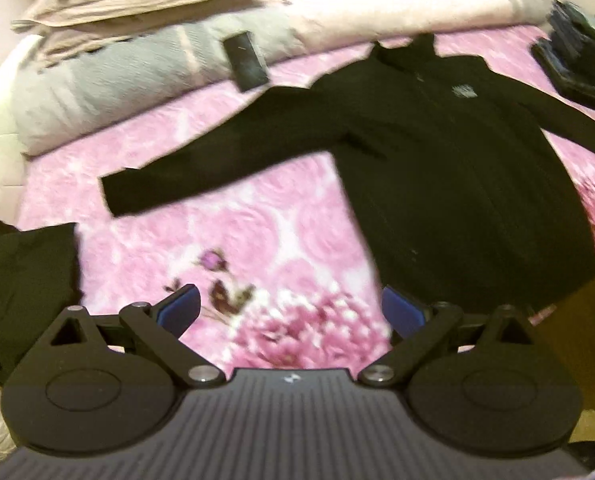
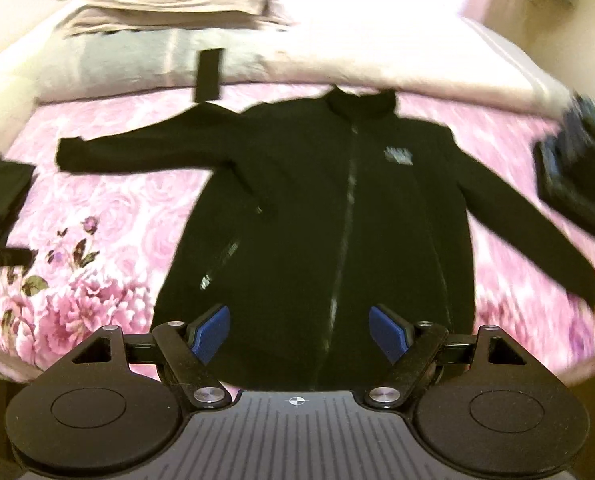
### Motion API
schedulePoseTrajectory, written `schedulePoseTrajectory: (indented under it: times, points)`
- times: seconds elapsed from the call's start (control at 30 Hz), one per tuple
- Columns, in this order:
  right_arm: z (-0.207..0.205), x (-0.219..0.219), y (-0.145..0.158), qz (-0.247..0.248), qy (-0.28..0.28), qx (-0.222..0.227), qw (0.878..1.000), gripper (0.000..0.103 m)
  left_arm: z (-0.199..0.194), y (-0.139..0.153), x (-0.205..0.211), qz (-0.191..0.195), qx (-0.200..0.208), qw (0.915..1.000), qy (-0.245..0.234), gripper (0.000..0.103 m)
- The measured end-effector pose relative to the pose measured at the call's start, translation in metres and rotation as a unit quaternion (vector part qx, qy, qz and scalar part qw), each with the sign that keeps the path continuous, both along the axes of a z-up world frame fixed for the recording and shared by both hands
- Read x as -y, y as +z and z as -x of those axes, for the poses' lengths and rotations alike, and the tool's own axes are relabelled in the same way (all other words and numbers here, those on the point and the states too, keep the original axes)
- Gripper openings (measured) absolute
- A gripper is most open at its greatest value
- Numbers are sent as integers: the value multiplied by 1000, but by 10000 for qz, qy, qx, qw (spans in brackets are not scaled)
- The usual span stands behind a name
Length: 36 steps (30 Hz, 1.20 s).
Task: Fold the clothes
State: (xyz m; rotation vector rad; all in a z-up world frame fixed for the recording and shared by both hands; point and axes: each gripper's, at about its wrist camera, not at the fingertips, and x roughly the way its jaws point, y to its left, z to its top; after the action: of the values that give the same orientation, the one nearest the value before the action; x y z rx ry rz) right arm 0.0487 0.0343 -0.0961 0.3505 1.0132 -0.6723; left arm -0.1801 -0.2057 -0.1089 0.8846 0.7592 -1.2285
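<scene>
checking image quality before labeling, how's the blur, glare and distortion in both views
Left wrist view: motion blur smears the black jacket and pink floral bedspread. Right wrist view: pale bedding at the top is blown out, edges are smeared; fisheye bends both.

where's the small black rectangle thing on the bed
In the right wrist view the black rectangular object lies upper left, across the grey pillow's edge, just above the jacket's outstretched sleeve.

No legible text. Pale chest emblem (image 2: 398,156) on black jacket (image 2: 317,220): blurred, unreadable. Small pale tag (image 2: 204,282) near jacket pocket zip: too small to read. Crosshair mark (image 2: 296,401) on right gripper body, small pale logo (image 1: 291,378) on left gripper body: symbols only
</scene>
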Motion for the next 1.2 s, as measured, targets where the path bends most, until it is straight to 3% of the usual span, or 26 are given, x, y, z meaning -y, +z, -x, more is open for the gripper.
schedulePoseTrajectory:
  times: [0.17, 0.33, 0.5, 0.73, 0.9, 1.0, 1.2]
  points:
    - [-42, 8, -11, 36, 839, 125, 9964, 80, -28, 5, -3, 46, 212, 9987, 453, 96]
    - [-95, 5, -18, 181, 1588, 205, 9869, 80, -70, 4, -10, 148, 362, 9975, 590, 96]
    - [-162, -9, -30, 338, 2207, 416, 9739, 80, -134, -8, 3, 30, 374, 9968, 699, 96]
    - [-285, -37, -80, 512, 2943, 437, 9533, 80, -241, -45, 46, -143, 319, 9972, 658, 96]
    - [-382, -57, -135, 745, 3615, 514, 9280, 79, -307, -84, 64, -4, 233, 9982, 552, 96]
    - [-441, -69, -181, 962, 4141, 410, 9042, 56, -331, -109, 62, 107, 203, 9980, 585, 97]
    - [-528, -90, -259, 1262, 4904, 100, 8623, 56, -360, -147, 48, 68, 10, 9955, 945, 96]
